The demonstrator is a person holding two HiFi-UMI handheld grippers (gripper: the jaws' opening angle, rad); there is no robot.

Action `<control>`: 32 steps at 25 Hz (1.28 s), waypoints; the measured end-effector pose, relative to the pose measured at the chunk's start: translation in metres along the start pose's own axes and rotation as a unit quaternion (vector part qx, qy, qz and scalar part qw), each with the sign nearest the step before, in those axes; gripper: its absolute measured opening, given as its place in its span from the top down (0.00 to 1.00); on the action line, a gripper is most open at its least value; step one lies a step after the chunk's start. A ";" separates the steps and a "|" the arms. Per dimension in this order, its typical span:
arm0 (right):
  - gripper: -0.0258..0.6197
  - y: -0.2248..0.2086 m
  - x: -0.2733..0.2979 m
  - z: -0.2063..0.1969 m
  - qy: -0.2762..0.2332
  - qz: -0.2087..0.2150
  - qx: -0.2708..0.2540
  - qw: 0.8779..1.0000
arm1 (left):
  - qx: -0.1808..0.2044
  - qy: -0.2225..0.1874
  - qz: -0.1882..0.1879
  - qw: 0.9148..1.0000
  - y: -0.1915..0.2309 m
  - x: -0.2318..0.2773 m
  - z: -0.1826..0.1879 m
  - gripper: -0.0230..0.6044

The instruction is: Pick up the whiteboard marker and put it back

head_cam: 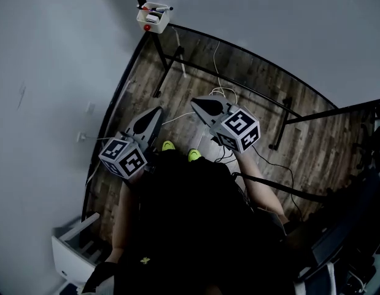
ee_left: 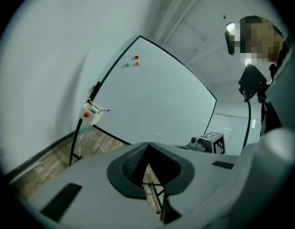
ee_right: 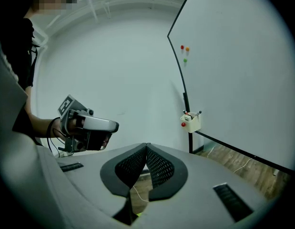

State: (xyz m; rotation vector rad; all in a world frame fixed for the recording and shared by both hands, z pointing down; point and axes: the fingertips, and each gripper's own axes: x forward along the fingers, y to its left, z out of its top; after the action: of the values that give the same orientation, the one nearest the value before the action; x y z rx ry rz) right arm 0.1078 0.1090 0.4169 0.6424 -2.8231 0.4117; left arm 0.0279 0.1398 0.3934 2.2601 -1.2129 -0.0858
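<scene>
A small white holder box (head_cam: pixel 153 18) hangs at the whiteboard's lower corner with whiteboard markers (head_cam: pixel 160 8) in it. The box also shows far off in the left gripper view as the holder box (ee_left: pixel 92 112), one marker (ee_left: pixel 104 110) sticking out sideways, and in the right gripper view as the holder box (ee_right: pixel 190 122). My left gripper (head_cam: pixel 158 110) and right gripper (head_cam: pixel 194 103) are held side by side in front of the person, well short of the box. Both the left gripper (ee_left: pixel 147 145) and the right gripper (ee_right: pixel 147 147) are shut with nothing between their pads.
The whiteboard (ee_left: pixel 157 99) stands on a black frame (head_cam: pixel 165 60) over a wooden floor with white cables (head_cam: pixel 223 91). Three small magnets (ee_left: pixel 133 61) sit high on the board. A white drawer unit (head_cam: pixel 73 251) is at the lower left, and dark furniture (head_cam: pixel 361 183) at the right.
</scene>
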 end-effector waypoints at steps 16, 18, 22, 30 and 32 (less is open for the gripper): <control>0.96 -0.007 -0.006 0.000 -0.012 -0.013 -0.009 1.000 | 0.012 0.009 -0.019 1.000 0.003 0.019 -0.001 0.91; 0.96 -0.008 -0.004 0.004 -0.011 -0.013 -0.014 1.000 | 0.012 0.004 -0.023 1.000 0.005 0.023 0.005 0.91; 0.96 -0.015 0.011 0.007 -0.003 -0.012 -0.014 1.000 | 0.009 0.002 -0.026 1.000 0.017 0.031 0.012 0.91; 0.96 -0.030 0.052 0.015 0.014 0.000 -0.027 1.000 | -0.001 0.002 -0.026 1.000 0.051 0.047 0.030 0.91; 0.96 -0.036 0.065 0.022 0.015 -0.002 -0.030 0.999 | 0.002 0.004 -0.027 1.000 0.062 0.051 0.038 0.91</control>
State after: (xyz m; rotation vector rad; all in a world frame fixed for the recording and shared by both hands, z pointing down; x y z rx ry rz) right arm 0.0635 0.0459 0.4221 0.6251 -2.7937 0.3323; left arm 0.0003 0.0561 0.4037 2.2947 -1.1493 -0.0934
